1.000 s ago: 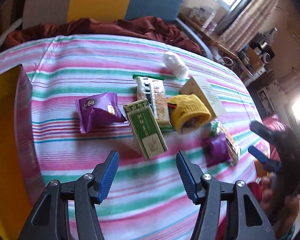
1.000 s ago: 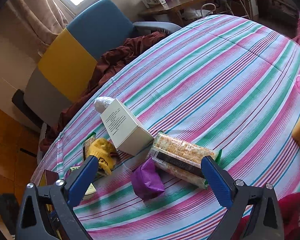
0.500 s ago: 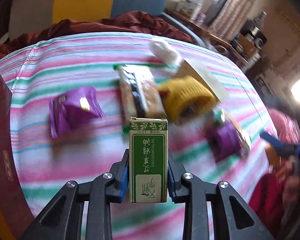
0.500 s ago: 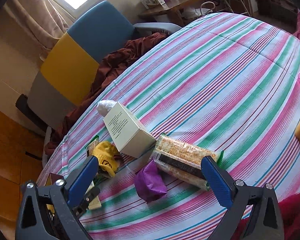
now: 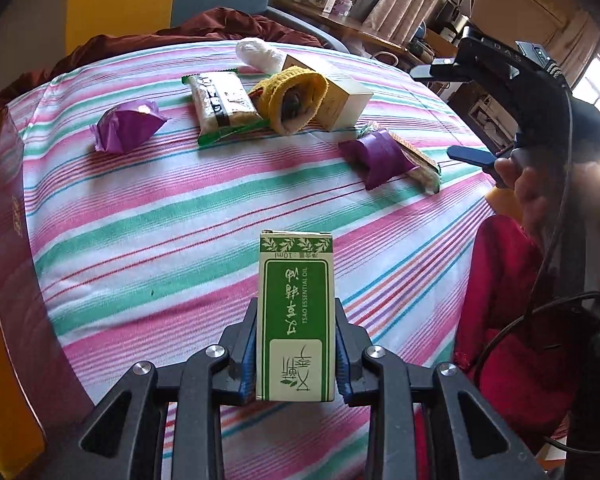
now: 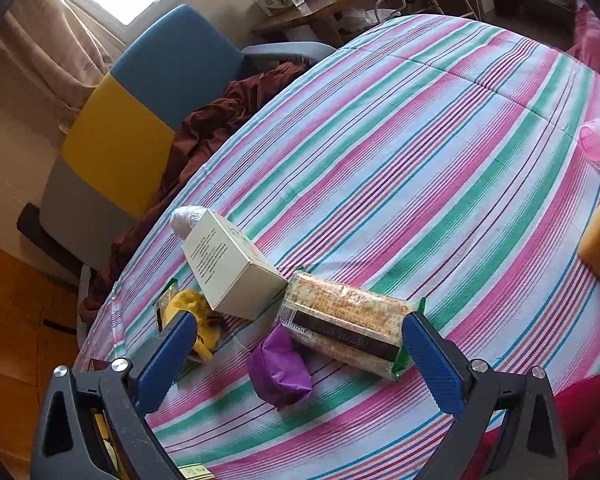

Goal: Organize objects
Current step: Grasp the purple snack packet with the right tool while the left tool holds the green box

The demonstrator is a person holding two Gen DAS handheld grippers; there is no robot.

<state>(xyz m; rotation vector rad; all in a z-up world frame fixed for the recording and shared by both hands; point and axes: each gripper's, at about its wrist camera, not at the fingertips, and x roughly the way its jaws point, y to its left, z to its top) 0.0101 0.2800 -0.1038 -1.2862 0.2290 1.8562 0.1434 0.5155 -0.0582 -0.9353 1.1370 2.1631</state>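
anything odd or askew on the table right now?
One thing: the cream box is tilted, its far end propped on the white plastic-wrapped bundle and not flat. Also, the green essential-oil box sits upside down in the left tongs.

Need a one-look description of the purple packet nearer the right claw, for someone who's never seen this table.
Start at the striped tablecloth, then find the cream box near its chair-side edge. Just in front lies a long cracker pack; the purple packet touches its barcode end. Unlike the other purple packet, it sits between the open right claw's fingers.
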